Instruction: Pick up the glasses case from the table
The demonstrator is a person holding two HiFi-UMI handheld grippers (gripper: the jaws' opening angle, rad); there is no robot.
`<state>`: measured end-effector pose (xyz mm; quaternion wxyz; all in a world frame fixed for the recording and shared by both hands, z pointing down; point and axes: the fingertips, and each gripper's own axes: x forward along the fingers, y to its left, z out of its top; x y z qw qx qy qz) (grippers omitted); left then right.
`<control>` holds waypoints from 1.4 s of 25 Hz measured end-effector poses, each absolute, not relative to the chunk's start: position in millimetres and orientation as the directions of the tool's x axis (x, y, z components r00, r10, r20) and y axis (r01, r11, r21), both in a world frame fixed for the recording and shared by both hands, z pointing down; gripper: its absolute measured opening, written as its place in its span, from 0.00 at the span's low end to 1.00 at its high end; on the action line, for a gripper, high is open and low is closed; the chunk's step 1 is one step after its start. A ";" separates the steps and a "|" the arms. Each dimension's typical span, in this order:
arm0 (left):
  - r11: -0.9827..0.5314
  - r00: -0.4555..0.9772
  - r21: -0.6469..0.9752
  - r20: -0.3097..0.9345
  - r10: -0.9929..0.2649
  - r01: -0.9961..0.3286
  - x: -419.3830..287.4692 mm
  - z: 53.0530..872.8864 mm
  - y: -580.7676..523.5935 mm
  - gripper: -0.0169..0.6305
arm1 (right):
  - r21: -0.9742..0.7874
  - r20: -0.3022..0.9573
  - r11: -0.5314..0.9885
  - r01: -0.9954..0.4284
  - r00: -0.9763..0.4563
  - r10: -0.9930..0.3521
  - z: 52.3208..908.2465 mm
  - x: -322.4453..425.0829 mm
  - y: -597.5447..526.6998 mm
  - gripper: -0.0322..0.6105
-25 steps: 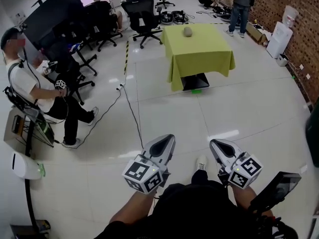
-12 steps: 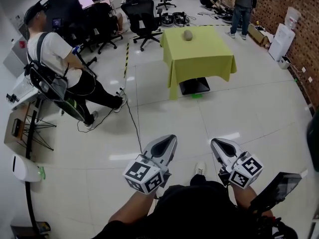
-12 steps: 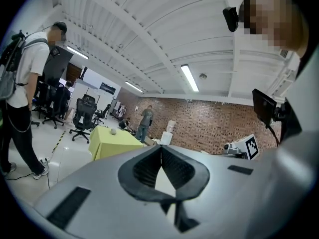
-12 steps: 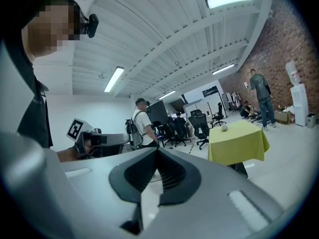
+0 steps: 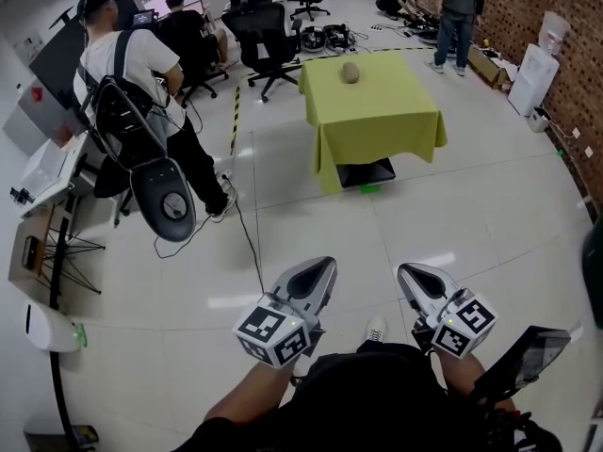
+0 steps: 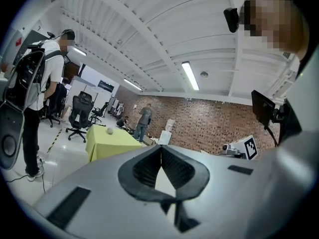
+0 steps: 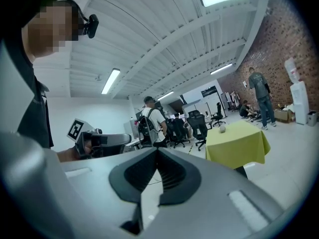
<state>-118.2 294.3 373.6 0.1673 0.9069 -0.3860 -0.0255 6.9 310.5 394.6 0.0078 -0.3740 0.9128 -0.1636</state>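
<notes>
Bystander (image 5: pixel 132 92) now standing, glasses case (image 5: pixel 350 72) far beyond left tongs (image 5: pixel 318 273), right tongs (image 5: pixel 411 277), both clenched empty

The glasses case (image 5: pixel 350 72) lies on the counter (image 5: pixel 382 111), near its far edge and left of the middle. The counter stands well ahead of the left gripper (image 5: pixel 320 267) and right gripper (image 5: pixel 408 273), which are side by side. A person with a backpack (image 5: pixel 132 83) stands left of the counter, and office chairs (image 5: pixel 266 34) stand beyond its far left corner.
</notes>
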 end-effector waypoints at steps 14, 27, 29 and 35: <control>-0.592 0.645 0.319 0.087 -0.759 -0.740 -82.4 372.8 223.1 0.04 | -0.328 0.093 0.708 -0.625 -0.768 -0.634 399.1 41.9 231.8 0.05; -0.605 0.646 0.285 0.073 -0.760 -0.744 -17.0 366.3 164.3 0.04 | -0.327 0.067 0.712 -0.621 -0.767 -0.638 400.2 106.2 174.7 0.05; -0.602 0.642 0.277 0.077 -0.763 -0.749 -10.5 365.7 157.1 0.04 | -0.335 0.064 0.707 -0.623 -0.764 -0.643 403.1 116.9 167.4 0.05; -0.586 0.629 0.262 0.123 -0.768 -0.767 -5.6 368.6 150.4 0.04 | -0.361 0.056 0.701 -0.615 -0.765 -0.642 409.1 128.6 159.6 0.05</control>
